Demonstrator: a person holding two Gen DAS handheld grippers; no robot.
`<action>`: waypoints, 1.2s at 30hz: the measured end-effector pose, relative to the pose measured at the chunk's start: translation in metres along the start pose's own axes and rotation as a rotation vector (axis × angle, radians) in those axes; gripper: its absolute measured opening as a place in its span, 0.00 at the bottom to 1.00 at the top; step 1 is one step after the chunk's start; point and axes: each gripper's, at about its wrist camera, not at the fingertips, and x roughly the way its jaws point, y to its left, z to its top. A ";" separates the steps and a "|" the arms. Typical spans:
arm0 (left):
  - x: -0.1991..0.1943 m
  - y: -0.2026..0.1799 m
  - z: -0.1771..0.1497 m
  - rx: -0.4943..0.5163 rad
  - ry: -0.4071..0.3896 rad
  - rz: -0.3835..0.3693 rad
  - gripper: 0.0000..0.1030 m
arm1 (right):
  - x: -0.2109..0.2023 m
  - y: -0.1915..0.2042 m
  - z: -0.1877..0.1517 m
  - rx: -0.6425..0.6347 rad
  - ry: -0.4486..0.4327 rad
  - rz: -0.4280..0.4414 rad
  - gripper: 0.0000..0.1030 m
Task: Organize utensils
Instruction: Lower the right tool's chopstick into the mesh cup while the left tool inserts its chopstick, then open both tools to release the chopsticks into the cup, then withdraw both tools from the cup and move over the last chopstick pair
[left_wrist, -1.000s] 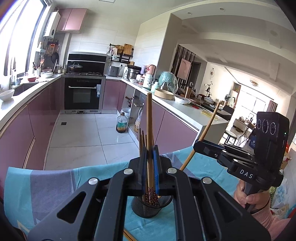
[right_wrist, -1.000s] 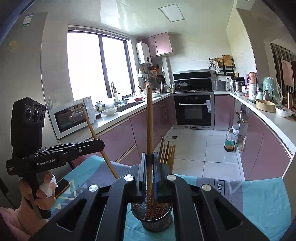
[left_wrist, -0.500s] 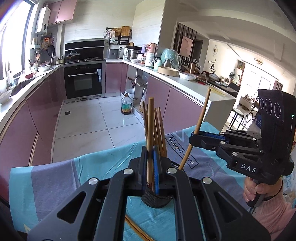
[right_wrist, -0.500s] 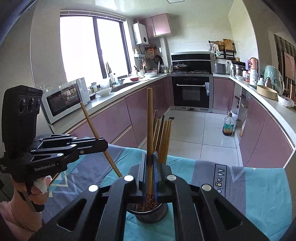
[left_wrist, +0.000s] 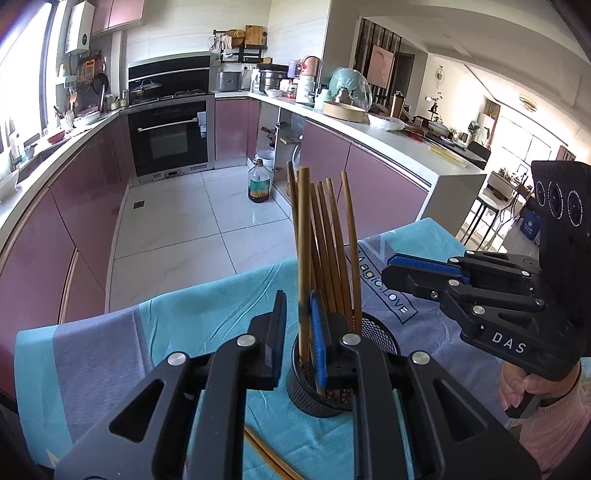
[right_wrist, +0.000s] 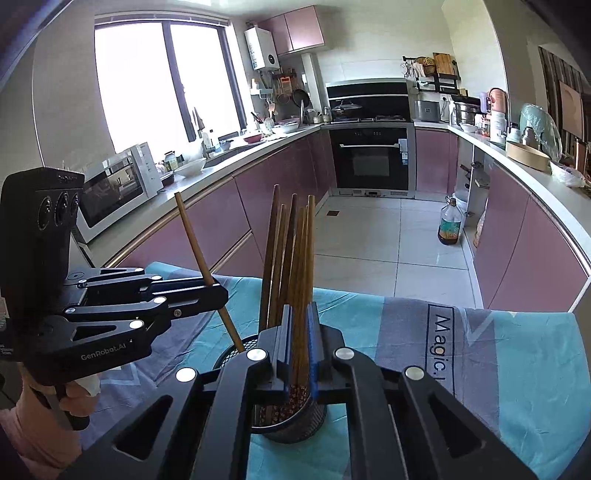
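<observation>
While both grippers hover over the cup (left_wrist: 332, 380) | left gripper (left_wrist: 298, 343) opening, upright chopstick (left_wrist: 303, 258) between jaws | right gripper (right_wrist: 297, 347) nearly closed around a chopstick.

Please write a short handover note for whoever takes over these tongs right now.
Left tongs: jaws opening around one chopstick, whose lower end already stands in the mesh holder.
Right tongs: about shut, empty, beside the holder.
Done: a bundle of chopsticks stands upright in the holder on the cloth.
Left: pull the left tongs clear, then probably collect the loose chopstick lying on the cloth in front of the holder.
</observation>
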 end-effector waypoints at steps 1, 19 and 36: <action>0.001 0.001 0.000 -0.001 -0.004 0.004 0.16 | 0.000 0.000 0.000 0.004 -0.003 0.003 0.09; -0.023 0.015 -0.024 -0.057 -0.105 0.065 0.41 | -0.017 0.000 -0.016 0.027 -0.058 0.050 0.44; -0.078 0.044 -0.117 -0.124 -0.174 0.240 0.73 | -0.034 0.040 -0.078 -0.056 -0.014 0.144 0.53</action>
